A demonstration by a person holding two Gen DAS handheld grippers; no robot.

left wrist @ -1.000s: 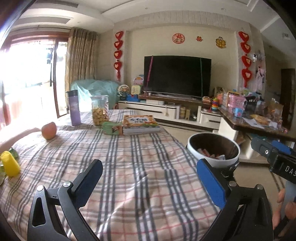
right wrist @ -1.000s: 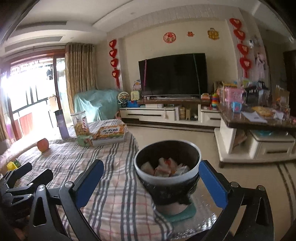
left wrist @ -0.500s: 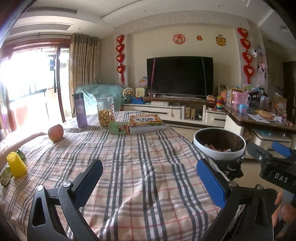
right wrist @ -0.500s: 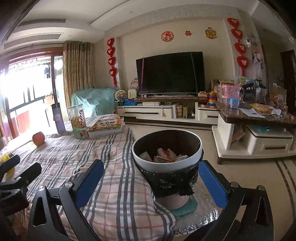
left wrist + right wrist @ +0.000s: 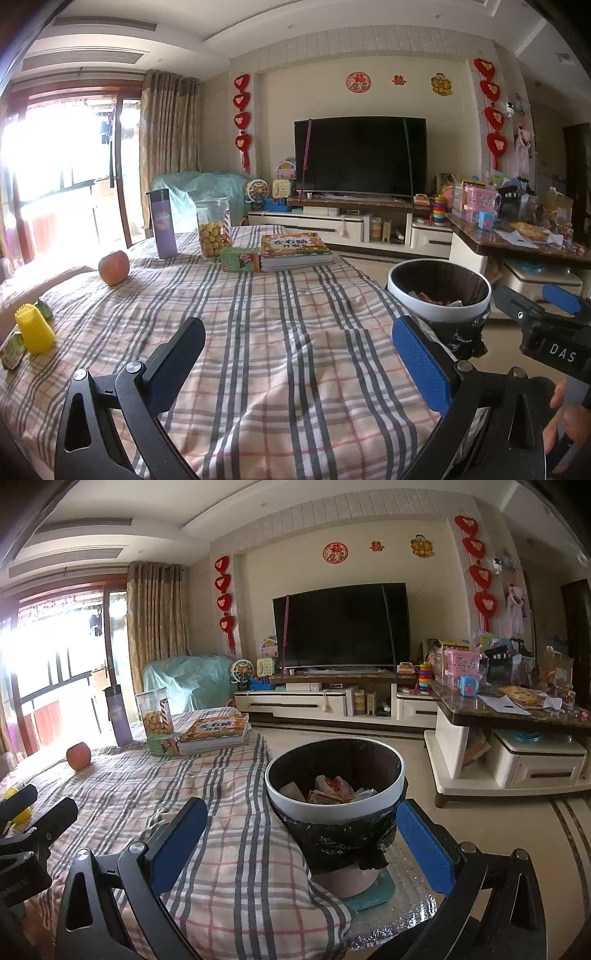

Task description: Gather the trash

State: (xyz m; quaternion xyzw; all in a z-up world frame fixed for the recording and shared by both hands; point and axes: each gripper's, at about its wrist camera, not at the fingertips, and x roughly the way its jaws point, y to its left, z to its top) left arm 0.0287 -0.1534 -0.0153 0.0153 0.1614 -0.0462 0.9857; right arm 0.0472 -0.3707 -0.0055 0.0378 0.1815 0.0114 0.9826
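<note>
The left gripper (image 5: 299,363) is spread wide with nothing in it, above the checked cloth (image 5: 280,332). The right gripper (image 5: 301,843) is wide too and holds nothing. The trash bin (image 5: 334,794) sits just past it at about 12 o'clock, beside the cloth's edge, with wrappers (image 5: 332,788) inside. Far at 10 o'clock are an apple (image 5: 113,262), a purple bottle (image 5: 162,223) and a cookie jar (image 5: 213,227). At 9 o'clock stands a yellow cup (image 5: 34,328).

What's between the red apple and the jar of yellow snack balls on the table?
A purple bottle stands between the apple and the snack jar, on the checked tablecloth; the left wrist view shows it.
</note>
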